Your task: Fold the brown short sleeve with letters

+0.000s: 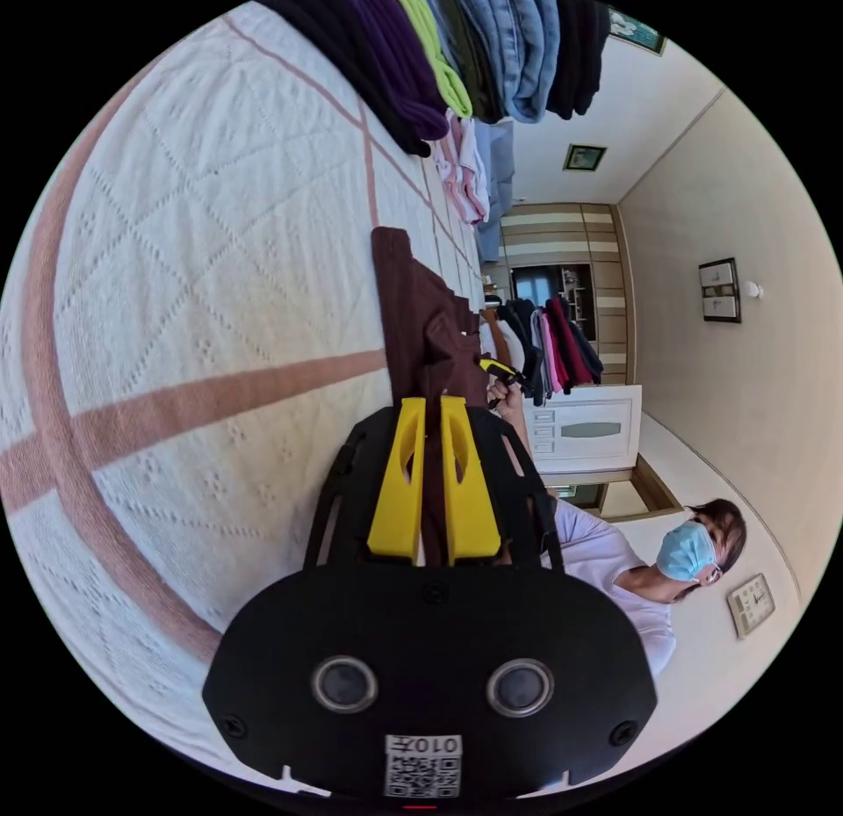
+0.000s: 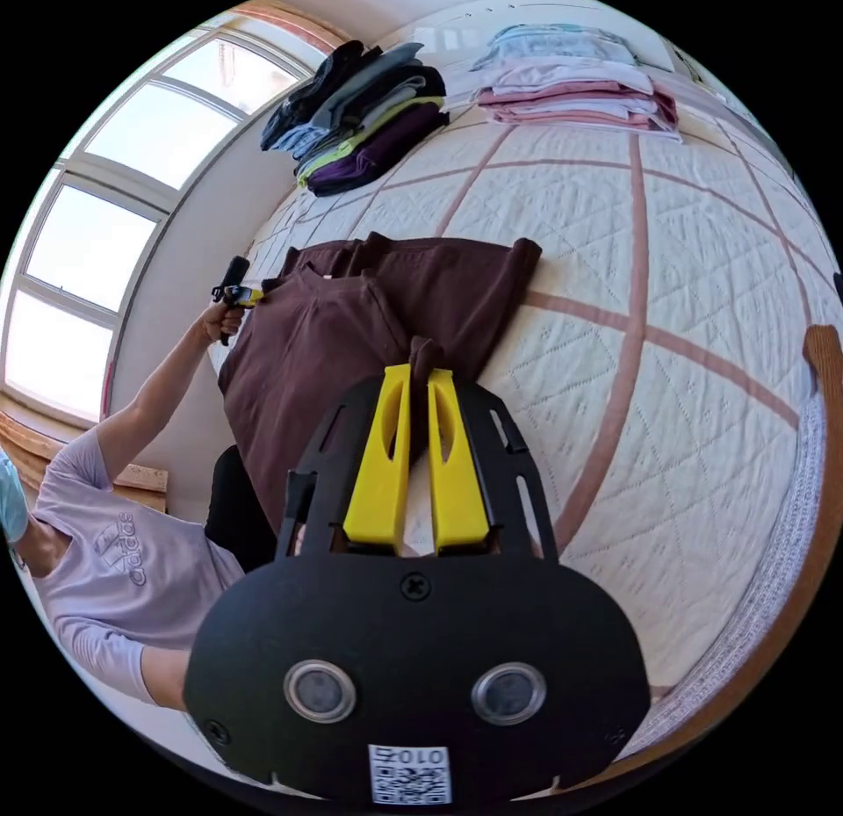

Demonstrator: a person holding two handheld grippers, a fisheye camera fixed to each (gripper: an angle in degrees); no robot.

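Both claws are clamped on the brown shirt (image 2: 351,342), lying on the white bed (image 2: 685,263): my left claw (image 1: 432,403) pinches a fold, my right claw (image 2: 419,372) a bunched edge. Right view adds a window (image 2: 105,227); left view, a dresser (image 1: 587,429). Folded stacks (image 2: 369,122) sit beyond.

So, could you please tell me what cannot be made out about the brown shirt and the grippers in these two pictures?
- Letters on the brown shirt: none visible in either view; the printed side may face down.
- Shirt's lower part: right gripper view, hidden behind the right gripper and its black body.
- Left gripper: in the right gripper view it is too small at the shirt's far edge to judge its grip.
- Bedspread: cut off by the fisheye edge.
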